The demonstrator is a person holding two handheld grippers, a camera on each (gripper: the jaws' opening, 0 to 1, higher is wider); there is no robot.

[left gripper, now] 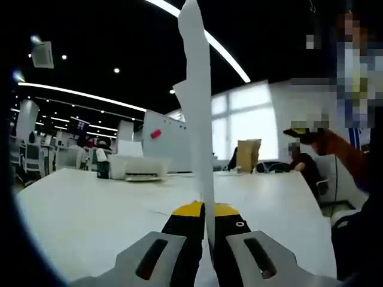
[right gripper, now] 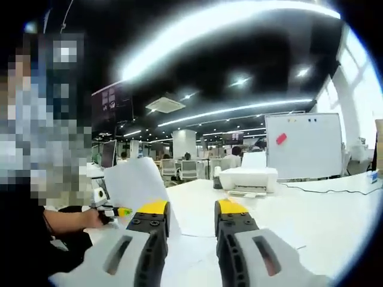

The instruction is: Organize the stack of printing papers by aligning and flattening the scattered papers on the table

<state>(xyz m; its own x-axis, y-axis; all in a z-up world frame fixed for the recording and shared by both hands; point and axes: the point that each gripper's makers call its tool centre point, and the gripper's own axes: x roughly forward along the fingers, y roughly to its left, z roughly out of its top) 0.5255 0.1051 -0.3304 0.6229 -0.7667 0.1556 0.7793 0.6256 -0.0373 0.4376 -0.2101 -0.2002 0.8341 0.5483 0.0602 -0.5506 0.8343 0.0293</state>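
My left gripper (left gripper: 207,216) is shut on white printing papers (left gripper: 198,113), which stand upright and edge-on between its yellow-tipped jaws, rising above the white table (left gripper: 90,215). In the right gripper view the same papers (right gripper: 136,182) are held up at the left by the left gripper (right gripper: 114,211) in a person's hand. My right gripper (right gripper: 191,210) is open over the table (right gripper: 323,221), with nothing between its fingers. It appears at the right of the left gripper view, right gripper (left gripper: 304,133), raised in a hand; its jaws are unclear there.
A white printer (left gripper: 134,168) (right gripper: 248,179) sits at the table's far side, with a dark cup (left gripper: 103,168) beside it. Behind stands a whiteboard (right gripper: 305,146) (left gripper: 163,139). A brown paper bag (left gripper: 248,155) stands far right. A cable (right gripper: 326,190) runs across the table.
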